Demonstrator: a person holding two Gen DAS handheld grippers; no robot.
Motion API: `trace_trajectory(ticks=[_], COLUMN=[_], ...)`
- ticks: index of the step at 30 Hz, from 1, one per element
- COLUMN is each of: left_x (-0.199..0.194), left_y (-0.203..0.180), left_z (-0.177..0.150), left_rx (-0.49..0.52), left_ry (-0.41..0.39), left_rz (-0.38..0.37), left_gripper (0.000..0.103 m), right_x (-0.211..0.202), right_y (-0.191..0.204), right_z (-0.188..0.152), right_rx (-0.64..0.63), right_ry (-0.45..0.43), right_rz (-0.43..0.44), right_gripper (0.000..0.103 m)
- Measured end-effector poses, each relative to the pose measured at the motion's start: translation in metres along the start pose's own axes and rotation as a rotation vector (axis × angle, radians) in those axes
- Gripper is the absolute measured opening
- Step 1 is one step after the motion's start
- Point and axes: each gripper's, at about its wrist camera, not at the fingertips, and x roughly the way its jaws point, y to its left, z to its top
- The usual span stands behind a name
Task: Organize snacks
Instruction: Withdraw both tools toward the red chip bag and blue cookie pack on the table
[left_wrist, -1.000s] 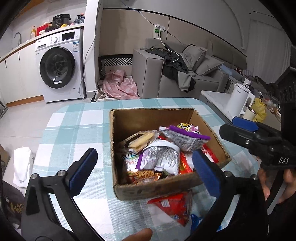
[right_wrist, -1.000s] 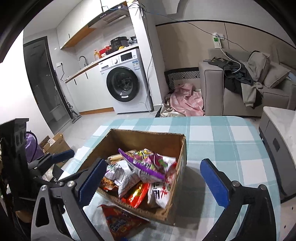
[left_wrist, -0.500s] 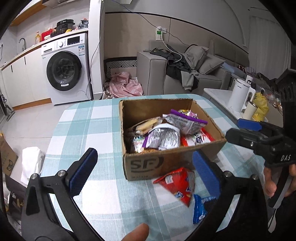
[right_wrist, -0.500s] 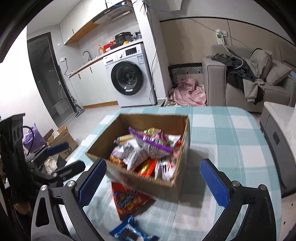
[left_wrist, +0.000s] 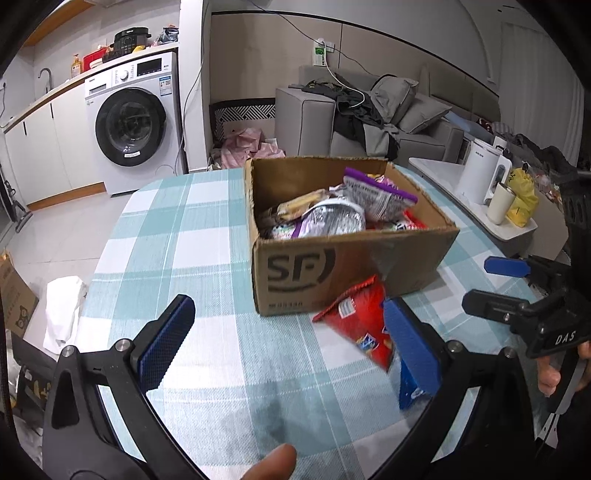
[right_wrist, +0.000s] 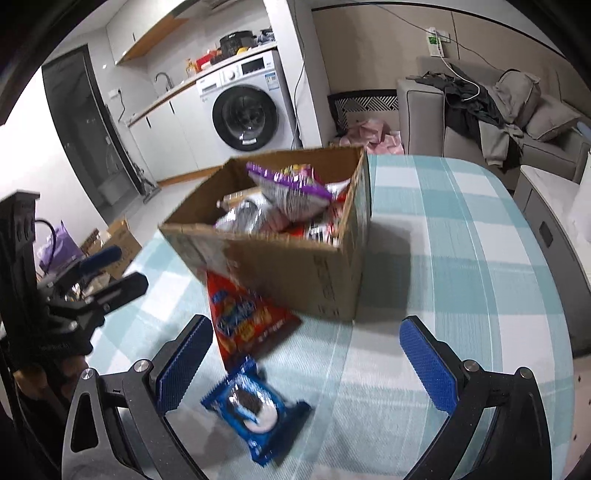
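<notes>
Two snack packs on the checked bench, red pack (right_wrist: 245, 317) touching the box (right_wrist: 295, 273) front edge, blue pack (right_wrist: 255, 406) at 6 o'clock, left gripper (left_wrist: 291, 343) and right gripper (right_wrist: 303, 358) both apart, empty

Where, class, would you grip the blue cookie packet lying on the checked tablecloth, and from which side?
Grip the flat blue plastic cookie packet across its narrow middle, coming down from above. It lies flat and apart from the red snack bag, so both long edges look free. The open right tool, which sits nearest, would probably need turning to span it.
</notes>
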Motion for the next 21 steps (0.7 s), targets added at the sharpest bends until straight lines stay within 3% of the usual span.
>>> trace_trajectory(ticks=[21], left_x=[0.016], left_y=[-0.002], left_z=[-0.030], left_rx=[-0.022], left_ry=[0.074], left_rz=[-0.020], left_gripper=[0.102], right_x=[0.031], right_y=[0.021], right_z=[-0.061], right_rx=[-0.097], right_ry=[0.166], right_rz=[0.064], right_gripper=[0.103])
